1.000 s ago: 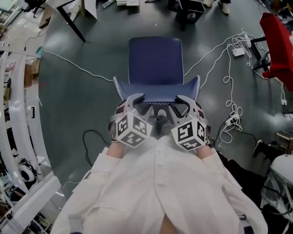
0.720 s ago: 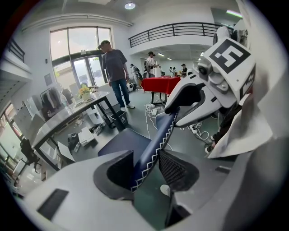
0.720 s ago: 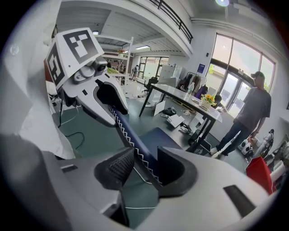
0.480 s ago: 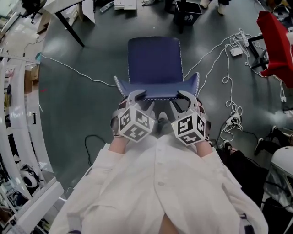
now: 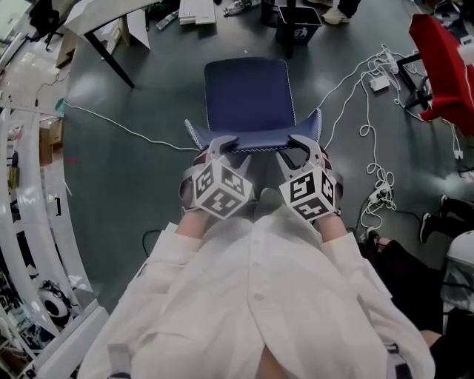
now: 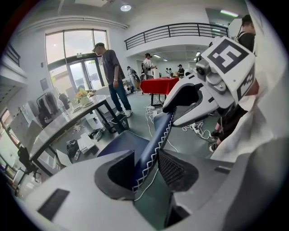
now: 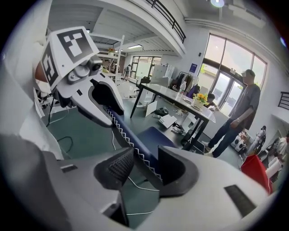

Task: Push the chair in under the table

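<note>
The chair [image 5: 248,96] wears matt navy cloth edged with white zigzag stitching; the floor [image 5: 111,185] is smooth and faintly glossy; the shirt [image 5: 252,296] is white cloth.

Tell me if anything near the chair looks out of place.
Yes: loose white cables lie tangled on the floor right of the chair, and another white cable crosses the floor on its left, running up to the chair. Either might snag its legs, which are hidden.

chair [image 5: 248,96] before table [image 5: 104,15], cables [image 5: 379,181] right
</note>
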Demonstrator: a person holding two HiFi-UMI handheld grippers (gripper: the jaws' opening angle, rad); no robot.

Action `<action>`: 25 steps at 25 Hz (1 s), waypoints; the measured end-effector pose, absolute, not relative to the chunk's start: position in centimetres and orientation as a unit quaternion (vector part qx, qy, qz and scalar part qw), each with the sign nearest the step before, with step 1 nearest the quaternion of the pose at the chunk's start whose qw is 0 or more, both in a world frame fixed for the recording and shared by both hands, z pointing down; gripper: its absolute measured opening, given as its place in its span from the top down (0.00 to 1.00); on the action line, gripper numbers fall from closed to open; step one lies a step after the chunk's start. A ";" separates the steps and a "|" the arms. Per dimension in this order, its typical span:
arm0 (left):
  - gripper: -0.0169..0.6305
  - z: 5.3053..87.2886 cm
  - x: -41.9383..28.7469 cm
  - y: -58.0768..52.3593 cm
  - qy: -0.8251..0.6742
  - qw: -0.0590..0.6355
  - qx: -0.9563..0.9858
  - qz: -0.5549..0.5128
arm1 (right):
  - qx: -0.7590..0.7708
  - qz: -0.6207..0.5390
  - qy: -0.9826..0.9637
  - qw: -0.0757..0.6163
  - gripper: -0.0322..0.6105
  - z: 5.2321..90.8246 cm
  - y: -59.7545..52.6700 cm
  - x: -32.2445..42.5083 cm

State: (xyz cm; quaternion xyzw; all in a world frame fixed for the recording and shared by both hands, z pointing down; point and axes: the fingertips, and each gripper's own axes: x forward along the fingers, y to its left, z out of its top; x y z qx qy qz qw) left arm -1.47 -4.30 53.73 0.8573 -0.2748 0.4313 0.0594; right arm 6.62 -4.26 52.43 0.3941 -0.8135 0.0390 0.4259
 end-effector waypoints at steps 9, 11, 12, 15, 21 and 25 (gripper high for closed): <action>0.72 53.6 -1.7 -6.1 -0.262 0.056 0.859 0.436 | 0.390 0.042 -0.816 0.424 0.69 52.4 -6.0 6.3; 0.72 53.5 -1.6 -6.2 -0.261 0.054 0.859 0.436 | 0.391 0.040 -0.818 0.421 0.68 52.3 -6.2 6.4; 0.72 53.6 -1.6 -6.4 -0.262 0.052 0.859 0.436 | 0.393 0.038 -0.818 0.419 0.68 52.3 -6.4 6.4; 0.72 53.8 -1.8 -7.3 -0.263 0.050 0.860 0.435 | 0.399 0.032 -0.816 0.417 0.68 52.5 -7.2 6.2; 0.72 53.5 -1.6 -11.3 -0.269 0.044 0.859 0.433 | 0.401 0.031 -0.816 0.415 0.68 52.3 -11.0 6.4; 0.72 53.5 -1.4 -14.3 -0.269 0.042 0.860 0.433 | 0.396 0.030 -0.818 0.415 0.68 52.3 -13.9 6.6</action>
